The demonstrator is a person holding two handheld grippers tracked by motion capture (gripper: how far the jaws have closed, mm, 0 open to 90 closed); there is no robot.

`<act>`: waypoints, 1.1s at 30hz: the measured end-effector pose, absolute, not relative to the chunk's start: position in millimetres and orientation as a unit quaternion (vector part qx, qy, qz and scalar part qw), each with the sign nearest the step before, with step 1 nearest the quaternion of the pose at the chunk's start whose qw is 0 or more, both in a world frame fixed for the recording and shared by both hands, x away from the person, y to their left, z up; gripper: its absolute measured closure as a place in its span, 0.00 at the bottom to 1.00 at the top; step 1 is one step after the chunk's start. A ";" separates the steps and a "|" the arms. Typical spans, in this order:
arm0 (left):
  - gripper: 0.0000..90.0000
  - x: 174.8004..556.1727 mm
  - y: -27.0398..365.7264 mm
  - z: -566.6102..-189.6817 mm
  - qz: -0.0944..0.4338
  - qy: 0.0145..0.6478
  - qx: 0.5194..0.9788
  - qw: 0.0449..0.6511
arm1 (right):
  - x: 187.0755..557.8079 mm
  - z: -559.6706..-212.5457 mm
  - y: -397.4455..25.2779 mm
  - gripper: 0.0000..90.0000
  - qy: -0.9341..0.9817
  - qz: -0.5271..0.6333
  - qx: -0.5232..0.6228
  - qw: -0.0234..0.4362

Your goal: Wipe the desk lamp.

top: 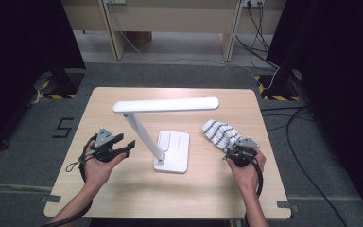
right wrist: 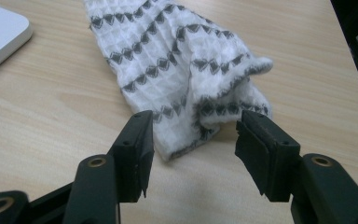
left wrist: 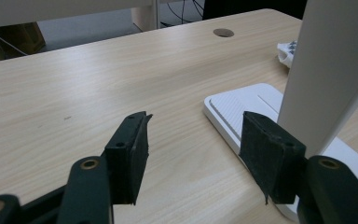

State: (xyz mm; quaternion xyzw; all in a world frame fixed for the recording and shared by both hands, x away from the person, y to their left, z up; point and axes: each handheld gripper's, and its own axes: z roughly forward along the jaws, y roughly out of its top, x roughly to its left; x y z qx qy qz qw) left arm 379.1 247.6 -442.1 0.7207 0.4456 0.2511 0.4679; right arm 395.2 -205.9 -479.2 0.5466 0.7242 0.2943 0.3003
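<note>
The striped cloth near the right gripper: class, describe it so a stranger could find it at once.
On the light wooden table, look right of the white desk lamp. There lies a crumpled white waffle-weave cloth with dark grey stripes, just ahead of the open right gripper. It is the only soft, patterned thing there.

floor (top: 179,75): grey carpet | curtains (top: 23,33): black, both sides | far bench (top: 170,19): pale, perhaps wooden | cables (top: 260,28): trailing right

The high view looks down on the whole table (top: 123,189). Each gripper view sits low, close to the tabletop. Both share the lamp (top: 172,151) base.
</note>
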 end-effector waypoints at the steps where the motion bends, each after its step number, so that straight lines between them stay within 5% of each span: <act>1: 0.46 378.1 249.4 -442.1 0.251 0.447 0.721 0.467 | 393.4 -480.1 -206.7 0.51 0.725 0.295 0.546 0.300; 33: 0.44 328.1 319.4 -481.7 0.267 0.481 0.701 0.453 | 337.7 -492.9 -228.1 0.53 0.705 0.330 0.540 0.319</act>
